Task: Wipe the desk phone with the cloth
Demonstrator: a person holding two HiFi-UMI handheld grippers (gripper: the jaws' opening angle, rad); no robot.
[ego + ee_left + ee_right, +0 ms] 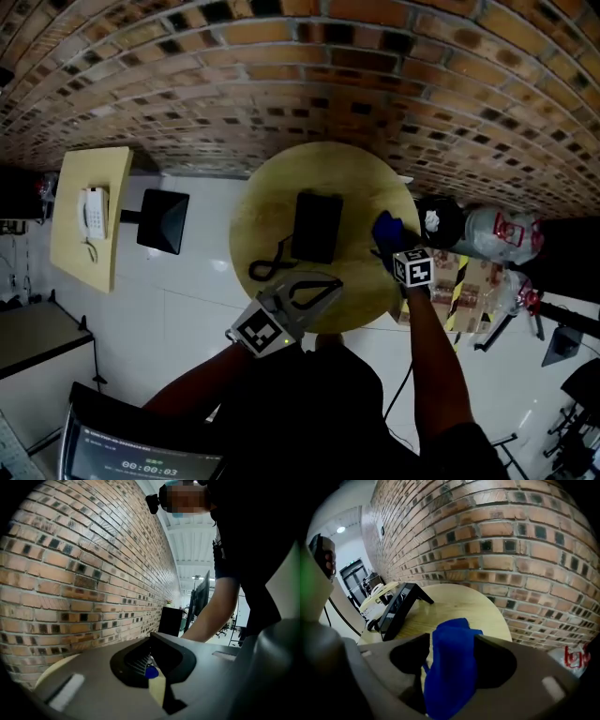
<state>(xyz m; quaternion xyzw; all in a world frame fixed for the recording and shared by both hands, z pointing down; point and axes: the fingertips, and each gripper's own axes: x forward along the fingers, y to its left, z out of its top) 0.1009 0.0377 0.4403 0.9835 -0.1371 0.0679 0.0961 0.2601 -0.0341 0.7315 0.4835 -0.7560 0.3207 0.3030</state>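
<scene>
Our right tool [451, 641] stands wide open astride the blue cloth [387, 230], tilted down, we judge to pinch it off the surface [272, 202]; the desk phone [317, 227] sits just beside, mid-surface; our left tool [333, 283] hangs closed and empty, clear of the work.

All three views bow hard at the edges, so the brick wall [309, 66] curves and the corners fall to black. The head view is dim, its brightest parts the pale worktop [272, 202] and the white floor [178, 319], with the person's clothing [309, 403] a near-black mass. In the right gripper view a ceiling lamp [341, 529] glows far off and the cloth [452, 667], close to the lens, is soft.
</scene>
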